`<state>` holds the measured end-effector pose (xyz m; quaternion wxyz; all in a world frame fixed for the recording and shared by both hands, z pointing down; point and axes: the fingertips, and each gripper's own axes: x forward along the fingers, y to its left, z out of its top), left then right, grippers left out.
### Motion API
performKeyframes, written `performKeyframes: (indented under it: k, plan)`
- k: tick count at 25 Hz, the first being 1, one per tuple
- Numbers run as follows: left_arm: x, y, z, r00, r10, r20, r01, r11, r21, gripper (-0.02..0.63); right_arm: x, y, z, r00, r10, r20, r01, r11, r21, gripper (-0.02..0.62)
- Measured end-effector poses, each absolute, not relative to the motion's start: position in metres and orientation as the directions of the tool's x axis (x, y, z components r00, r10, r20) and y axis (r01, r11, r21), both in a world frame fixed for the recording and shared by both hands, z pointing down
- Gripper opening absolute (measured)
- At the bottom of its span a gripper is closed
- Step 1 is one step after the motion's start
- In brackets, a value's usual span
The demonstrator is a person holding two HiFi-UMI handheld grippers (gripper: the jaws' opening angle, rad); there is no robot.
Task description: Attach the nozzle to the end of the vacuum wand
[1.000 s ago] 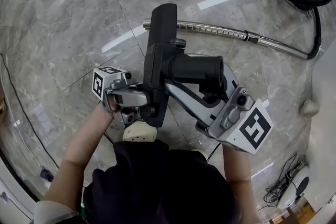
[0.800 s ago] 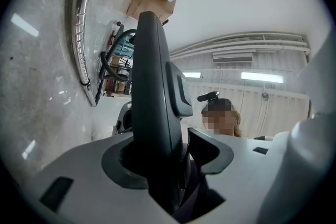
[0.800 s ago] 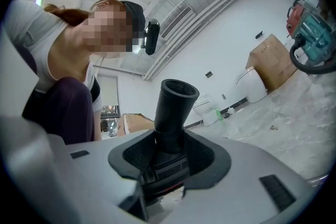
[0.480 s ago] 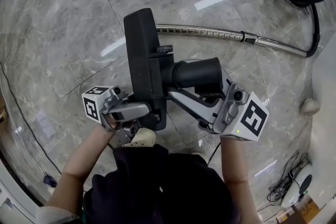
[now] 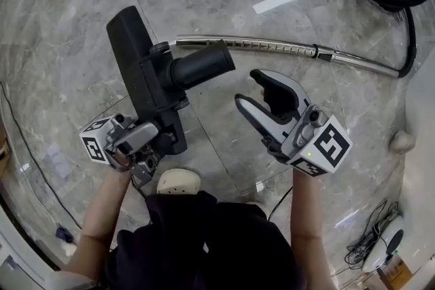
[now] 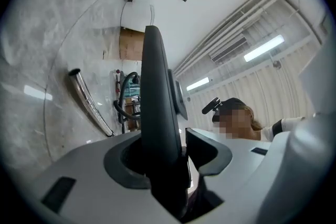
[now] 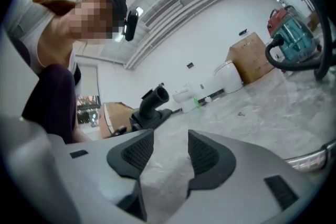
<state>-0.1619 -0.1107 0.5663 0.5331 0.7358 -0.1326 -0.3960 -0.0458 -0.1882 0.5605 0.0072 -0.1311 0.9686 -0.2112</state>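
Nozzle [image 5: 138, 73] in upturned left tongs [image 5: 163, 139]

1. The right gripper [image 5: 249, 88] is now off the nozzle [image 5: 146, 78], jaws apart and empty.
2. The nozzle, now in the left gripper [image 5: 163, 139] alone, sits further left, its neck nearer the wand [image 5: 272, 45].

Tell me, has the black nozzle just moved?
Yes, leftward. The nozzle earlier overlapped the wand near its tip; now its head lies left of that tip.
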Motion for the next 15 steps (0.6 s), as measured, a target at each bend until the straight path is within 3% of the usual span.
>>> performKeyframes:
  k: [3,6,15]
  plan:
    - [-0.181,-0.108,0.575,0.663,-0.649,-0.373,0.146,-0.377,0.915,0.216,-0.038,-0.209,0.602,-0.905,-0.257,0.34,-0.331,0.926,-0.18,0.243]
    - [-0.189,-0.104,0.584,0.667,-0.671,-0.322,0.098,-0.35,0.932,0.216,-0.035,-0.232,0.641,-0.775,-0.22,0.592,-0.224,0.972,0.068,0.27]
    - [-0.218,-0.076,0.594,0.606,-0.741,-0.288,0.063,-0.316,0.947,0.213,-0.081,-0.265,0.708,-0.529,-0.019,0.849,0.18,0.974,0.134,0.268]
